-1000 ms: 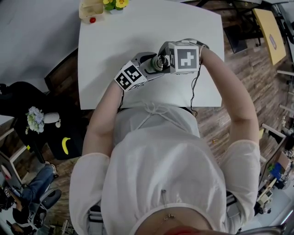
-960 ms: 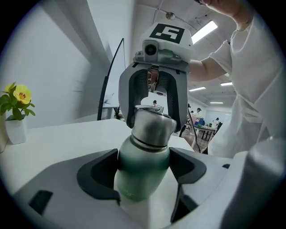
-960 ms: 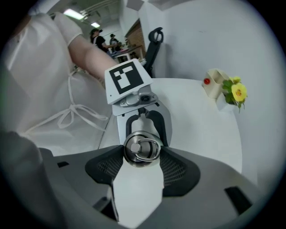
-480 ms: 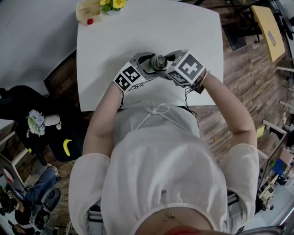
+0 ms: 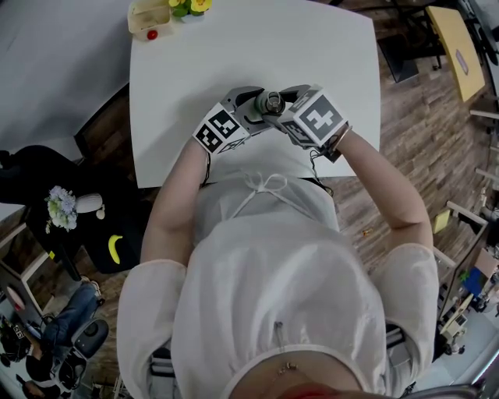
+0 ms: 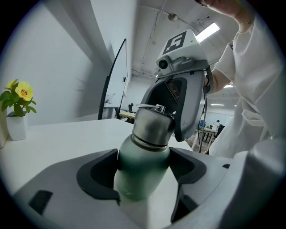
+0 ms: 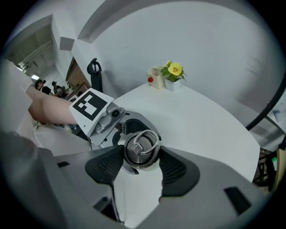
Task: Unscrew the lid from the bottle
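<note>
Bottle (image 6: 143,156) stands clamped in left gripper (image 6: 144,174)

White square-cornered table (image 5: 234,47) stands on brown wood-plank floor (image 5: 421,156), potted yellow flower (image 5: 187,6) and cream container (image 5: 150,19) at its far-left corner, yellow-topped table (image 5: 456,47) off far right, ceiling strip light (image 6: 208,32) lit overhead.
</note>
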